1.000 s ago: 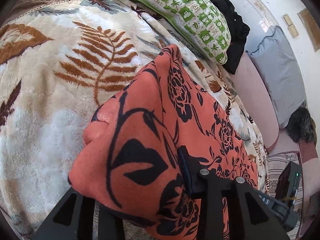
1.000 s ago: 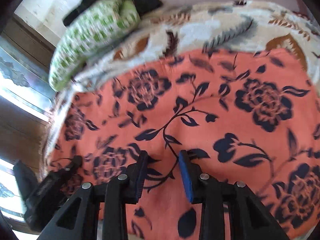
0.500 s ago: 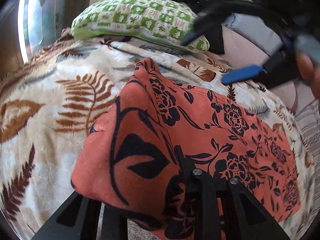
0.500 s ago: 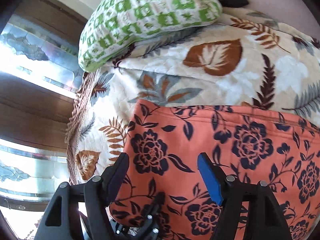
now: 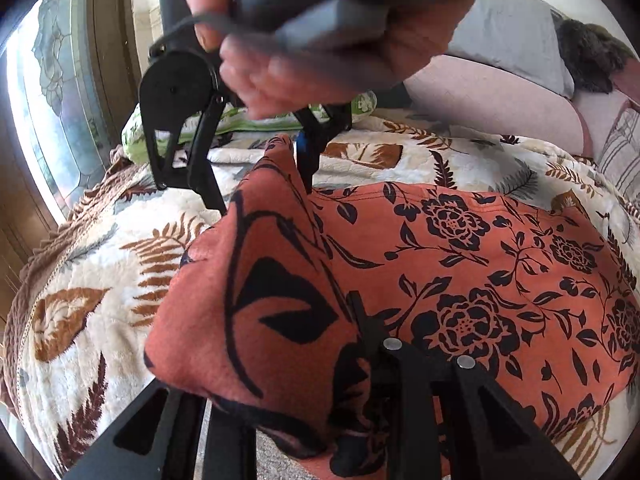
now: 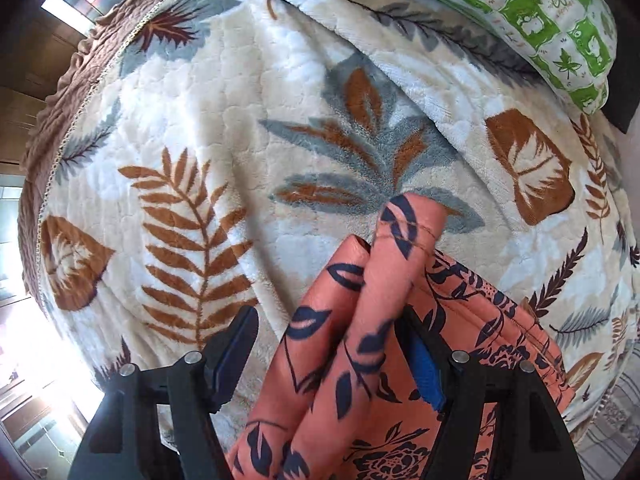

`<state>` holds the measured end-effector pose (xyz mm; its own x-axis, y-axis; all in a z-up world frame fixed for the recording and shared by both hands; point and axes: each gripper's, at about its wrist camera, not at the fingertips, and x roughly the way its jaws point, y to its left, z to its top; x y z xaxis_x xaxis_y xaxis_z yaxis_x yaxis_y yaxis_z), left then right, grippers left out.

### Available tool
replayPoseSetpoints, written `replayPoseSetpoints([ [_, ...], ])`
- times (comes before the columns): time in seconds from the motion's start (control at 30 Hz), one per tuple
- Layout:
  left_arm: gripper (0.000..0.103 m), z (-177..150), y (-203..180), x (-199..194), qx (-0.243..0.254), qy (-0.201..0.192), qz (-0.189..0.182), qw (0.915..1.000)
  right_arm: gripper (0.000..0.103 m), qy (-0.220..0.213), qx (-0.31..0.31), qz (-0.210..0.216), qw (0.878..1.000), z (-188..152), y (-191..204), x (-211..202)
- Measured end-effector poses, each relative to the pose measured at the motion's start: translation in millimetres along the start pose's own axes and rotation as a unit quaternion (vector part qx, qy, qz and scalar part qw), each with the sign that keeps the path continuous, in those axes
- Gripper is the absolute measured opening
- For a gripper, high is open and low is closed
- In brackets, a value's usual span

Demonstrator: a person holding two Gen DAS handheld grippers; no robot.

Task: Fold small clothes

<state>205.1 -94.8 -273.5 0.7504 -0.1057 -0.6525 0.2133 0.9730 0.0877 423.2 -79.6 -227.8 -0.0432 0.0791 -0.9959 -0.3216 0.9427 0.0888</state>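
Observation:
An orange garment with black flowers (image 5: 460,280) lies on a leaf-print blanket (image 5: 80,300). My left gripper (image 5: 320,392) is shut on its near left corner, which bunches up over the fingers. My right gripper (image 6: 332,356) is open; a raised fold of the same garment (image 6: 360,340) stands between its fingers, against the right blue pad (image 6: 426,368). In the left wrist view the right gripper (image 5: 264,184) comes down from above at the garment's far left corner, held by a hand (image 5: 320,48).
A green patterned pillow (image 6: 540,12) lies at the blanket's far edge. A pink sofa back (image 5: 500,104) with a grey cushion (image 5: 512,36) and a dark furry thing (image 5: 592,56) is behind. A window (image 5: 52,92) is on the left.
My right gripper moved across to the garment's far left corner and came down around a fold of it. My left gripper kept its hold and turned a little to the right.

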Motion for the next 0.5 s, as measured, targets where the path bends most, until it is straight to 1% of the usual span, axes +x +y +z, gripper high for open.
replayPoseSetpoints([
  [0.03, 0.024, 0, -3, -2, 0.008, -0.005, 0.0, 1.0, 0.048, -0.012, 0.012, 0.004, 1.0, -3, -7, 1],
  [0.07, 0.024, 0, -6, -4, 0.013, -0.009, -0.003, 0.9999, 0.039, -0.019, 0.02, 0.006, 1.0, -7, -15, 1],
  [0.1, 0.024, 1, -8, -5, 0.017, -0.013, -0.004, 0.9998, 0.035, -0.031, 0.023, 0.012, 0.999, -12, -23, -1],
  [0.13, 0.024, 1, -12, -6, 0.02, -0.018, -0.006, 0.9996, 0.026, -0.051, 0.02, 0.016, 0.998, -19, -30, -6],
  [0.23, 0.024, 4, -27, -13, 0.04, -0.035, -0.021, 0.9984, 0.017, -0.099, 0.026, 0.021, 0.994, -47, -61, -24],
  [0.37, 0.024, 7, -58, -26, 0.081, -0.065, -0.049, 0.9934, 0.016, -0.158, 0.056, 0.055, 0.984, -90, -116, -49],
  [0.5, 0.024, 10, -97, -40, 0.117, -0.087, -0.083, 0.9858, 0.016, -0.204, 0.092, 0.085, 0.971, -125, -162, -60],
])
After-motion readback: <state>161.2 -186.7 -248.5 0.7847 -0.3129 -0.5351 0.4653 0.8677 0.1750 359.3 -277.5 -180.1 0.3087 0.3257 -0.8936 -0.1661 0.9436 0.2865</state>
